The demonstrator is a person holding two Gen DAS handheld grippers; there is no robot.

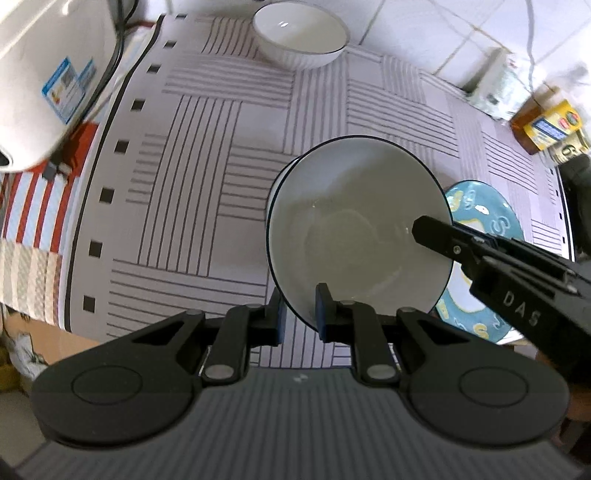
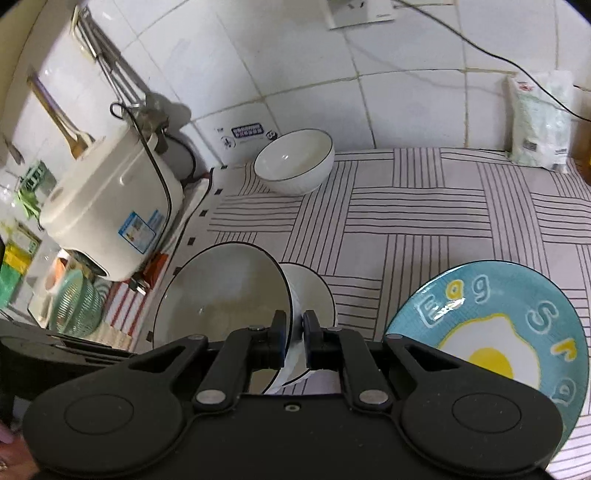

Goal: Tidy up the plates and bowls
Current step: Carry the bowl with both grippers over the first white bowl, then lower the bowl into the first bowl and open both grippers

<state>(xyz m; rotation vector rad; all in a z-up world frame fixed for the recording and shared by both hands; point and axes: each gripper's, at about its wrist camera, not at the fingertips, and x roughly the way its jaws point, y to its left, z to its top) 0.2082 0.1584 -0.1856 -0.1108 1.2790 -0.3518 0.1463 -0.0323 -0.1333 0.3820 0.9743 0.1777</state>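
A white bowl with a dark rim point(image 1: 354, 225) is tilted up off the striped mat. My right gripper point(image 2: 294, 338) is shut on its rim; it shows in the left wrist view point(image 1: 436, 236) reaching in from the right. My left gripper point(image 1: 299, 314) straddles the bowl's near rim, jaws slightly apart, seemingly not clamping. In the right wrist view the held bowl point(image 2: 221, 295) leans over another white bowl point(image 2: 314, 291) beneath it. A third white bowl point(image 1: 301, 33) point(image 2: 295, 162) stands at the back. A blue egg plate point(image 2: 491, 332) point(image 1: 480, 221) lies on the right.
A white rice cooker point(image 2: 107, 206) point(image 1: 40, 74) with a black cord stands on the left. A green colander point(image 2: 74, 302) sits beyond the mat's left edge. A white bag point(image 2: 539, 122) and a yellow box point(image 1: 550, 125) stand at the back right by the tiled wall.
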